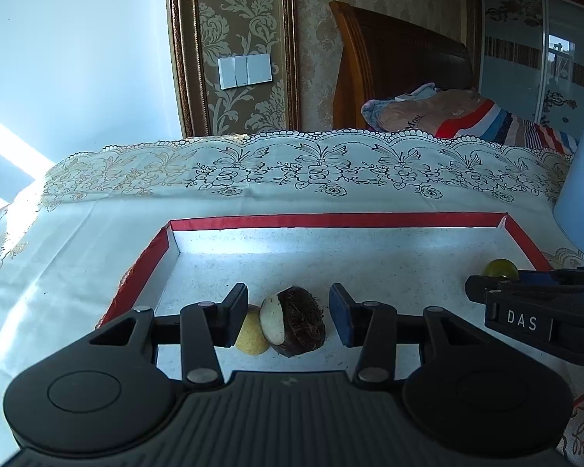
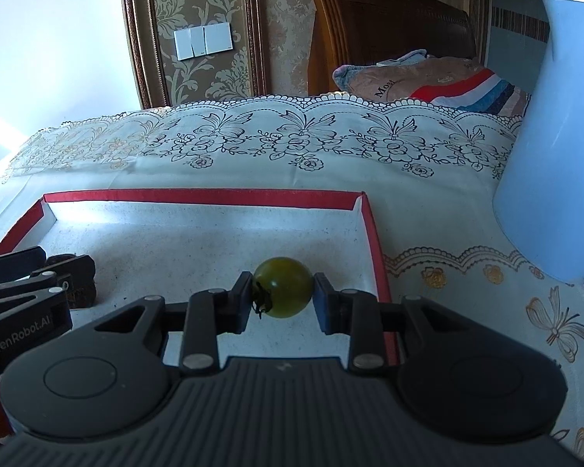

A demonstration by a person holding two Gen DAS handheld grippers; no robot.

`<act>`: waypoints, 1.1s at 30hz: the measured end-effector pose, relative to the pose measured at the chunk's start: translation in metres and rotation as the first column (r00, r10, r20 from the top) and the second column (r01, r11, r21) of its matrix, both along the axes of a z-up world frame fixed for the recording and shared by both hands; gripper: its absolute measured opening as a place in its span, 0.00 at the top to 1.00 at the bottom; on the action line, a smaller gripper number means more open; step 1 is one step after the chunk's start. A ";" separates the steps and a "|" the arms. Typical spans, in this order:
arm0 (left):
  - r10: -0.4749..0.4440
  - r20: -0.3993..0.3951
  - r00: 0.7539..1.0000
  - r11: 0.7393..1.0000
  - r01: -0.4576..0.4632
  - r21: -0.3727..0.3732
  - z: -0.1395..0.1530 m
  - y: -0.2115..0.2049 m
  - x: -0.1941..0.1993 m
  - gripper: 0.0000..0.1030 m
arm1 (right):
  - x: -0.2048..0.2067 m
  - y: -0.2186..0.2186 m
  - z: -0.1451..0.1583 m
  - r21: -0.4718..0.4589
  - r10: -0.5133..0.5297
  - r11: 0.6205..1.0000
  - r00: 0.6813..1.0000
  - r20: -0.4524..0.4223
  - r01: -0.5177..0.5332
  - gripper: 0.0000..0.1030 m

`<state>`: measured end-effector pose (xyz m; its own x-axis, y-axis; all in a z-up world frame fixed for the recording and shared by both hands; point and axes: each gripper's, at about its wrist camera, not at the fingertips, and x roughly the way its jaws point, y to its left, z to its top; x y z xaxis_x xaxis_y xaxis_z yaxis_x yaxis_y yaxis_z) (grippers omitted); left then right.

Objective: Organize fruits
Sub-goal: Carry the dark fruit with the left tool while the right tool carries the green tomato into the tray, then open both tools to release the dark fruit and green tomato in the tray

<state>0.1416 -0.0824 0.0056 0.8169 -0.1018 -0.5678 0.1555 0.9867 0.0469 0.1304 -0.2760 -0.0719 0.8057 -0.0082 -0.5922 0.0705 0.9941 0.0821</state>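
Fruits sit in the red-rimmed tray (image 1: 331, 220) on your lace tablecloth (image 1: 276, 179): at the left, your left gripper (image 1: 288, 313) hovers with its jaws apart around a halved brown coconut (image 1: 294, 321), a small yellow fruit (image 1: 251, 334) lying just beside the coconut against the left finger (image 1: 235, 311). Farther right, near the tray's right wall, your right gripper (image 2: 282, 299) is clamped on a round green fruit (image 2: 284, 286) with a dark stem, held low over the tray floor. Beyond the tray's right edge stands a pale blue container (image 2: 556, 179) on the cloth.
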 end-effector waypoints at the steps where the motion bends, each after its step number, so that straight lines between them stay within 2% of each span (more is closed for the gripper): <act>1: 0.003 0.001 1.000 1.000 -0.003 -0.003 0.000 0.001 0.000 0.56 | 0.000 0.000 0.000 -0.002 -0.001 1.000 1.000 0.002 0.001 0.71; 7: 0.009 -0.002 1.000 1.000 -0.009 -0.025 0.001 0.004 0.002 0.56 | 0.000 -0.003 0.000 0.014 -0.003 1.000 1.000 -0.003 0.003 0.69; 9: 0.007 -0.002 1.000 1.000 -0.007 -0.025 0.000 0.004 0.002 0.50 | -0.001 -0.003 0.001 0.010 -0.007 1.000 1.000 0.006 0.007 0.67; 10: 0.006 -0.004 1.000 1.000 -0.007 -0.029 0.000 0.005 0.001 0.48 | -0.001 -0.003 0.001 0.009 -0.008 1.000 1.000 0.008 0.008 0.63; 14: 0.003 -0.008 1.000 0.999 -0.003 -0.053 0.000 0.009 0.000 0.48 | -0.003 -0.004 0.002 0.020 -0.008 1.000 1.000 0.010 0.008 0.60; 16: -0.001 -0.011 1.000 0.997 0.000 -0.072 0.001 0.013 -0.003 0.48 | -0.006 -0.006 0.002 0.030 -0.016 0.999 1.000 0.019 0.016 0.50; 19: 0.009 -0.005 1.000 0.996 -0.010 -0.087 0.003 0.018 -0.006 0.48 | -0.011 -0.007 0.004 0.033 -0.024 0.999 0.999 0.038 0.023 0.42; 21: 0.013 -0.002 1.000 0.994 -0.013 -0.104 0.004 0.021 -0.008 0.47 | -0.014 -0.008 0.005 0.037 -0.025 0.999 0.999 0.045 0.024 0.41; 23: 0.019 0.005 1.000 0.994 -0.019 -0.110 0.006 0.024 -0.011 0.47 | -0.016 -0.008 0.005 0.040 -0.026 0.999 0.998 0.052 0.024 0.36; 24: 0.021 0.012 1.000 0.994 -0.020 -0.104 0.007 0.024 -0.012 0.47 | -0.017 -0.007 0.006 0.038 -0.028 0.999 0.998 0.058 0.026 0.30; 25: 0.024 0.021 1.000 0.995 -0.022 -0.097 0.008 0.025 -0.014 0.43 | -0.018 -0.007 0.006 0.036 -0.028 0.999 0.997 0.067 0.026 0.25; 27: 0.029 0.048 0.998 0.996 -0.025 -0.086 0.010 0.026 -0.019 0.34 | -0.022 -0.006 0.009 0.029 -0.019 0.999 0.996 0.087 0.016 0.22; 29: 0.035 0.088 0.996 0.997 -0.029 -0.065 0.014 0.026 -0.026 0.31 | -0.027 -0.004 0.011 0.027 -0.005 1.000 0.994 0.105 0.002 0.16; 31: 0.032 0.122 0.992 0.999 -0.027 -0.043 0.017 0.025 -0.033 0.29 | -0.034 -0.003 0.013 0.019 -0.018 1.000 0.992 0.128 0.015 0.00; 33: 0.027 0.136 0.990 0.999 -0.022 -0.041 0.019 0.025 -0.038 0.25 | -0.040 -0.001 0.017 -0.007 -0.017 1.000 0.988 0.153 0.019 0.00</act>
